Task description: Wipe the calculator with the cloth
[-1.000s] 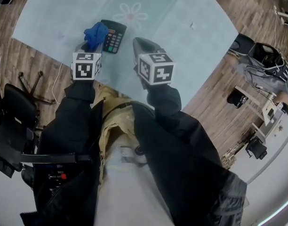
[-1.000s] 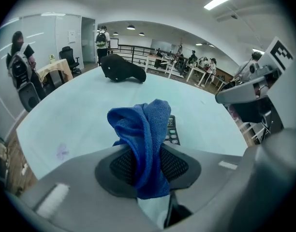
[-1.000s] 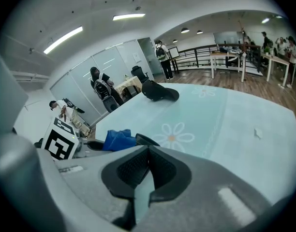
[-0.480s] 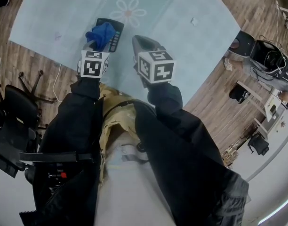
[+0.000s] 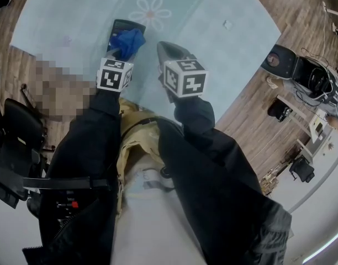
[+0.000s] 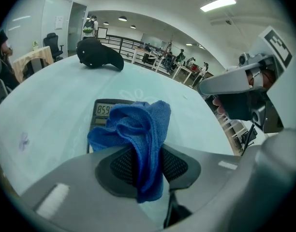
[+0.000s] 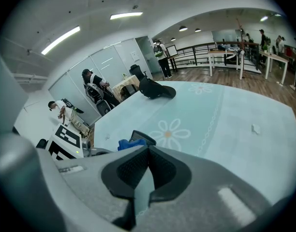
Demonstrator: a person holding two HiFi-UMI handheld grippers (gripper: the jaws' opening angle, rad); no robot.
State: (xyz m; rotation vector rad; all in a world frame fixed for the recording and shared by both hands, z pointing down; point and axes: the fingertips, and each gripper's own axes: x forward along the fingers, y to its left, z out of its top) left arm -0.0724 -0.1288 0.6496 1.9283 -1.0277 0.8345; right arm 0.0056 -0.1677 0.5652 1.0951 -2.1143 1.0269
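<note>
A black calculator (image 5: 125,26) lies on the pale blue table (image 5: 213,26), its grey display (image 6: 105,109) lit with digits. My left gripper (image 5: 122,51) is shut on a bunched blue cloth (image 5: 128,41), which rests over the calculator's keys and hides most of them; in the left gripper view the cloth (image 6: 138,134) hangs between the jaws. My right gripper (image 5: 168,53) hovers just right of the calculator, jaws shut on nothing. In the right gripper view the cloth (image 7: 126,143) and a corner of the calculator (image 7: 142,137) peek past the jaws.
A white flower print (image 5: 151,12) marks the table beyond the calculator. A black cap-like object (image 6: 98,55) sits at the table's far side. A small white scrap (image 5: 228,25) lies to the right. Chairs and gear stand on the wooden floor around.
My left gripper has carried the blue cloth right and forward, from the calculator's left edge onto its keys. The right gripper has barely moved.
</note>
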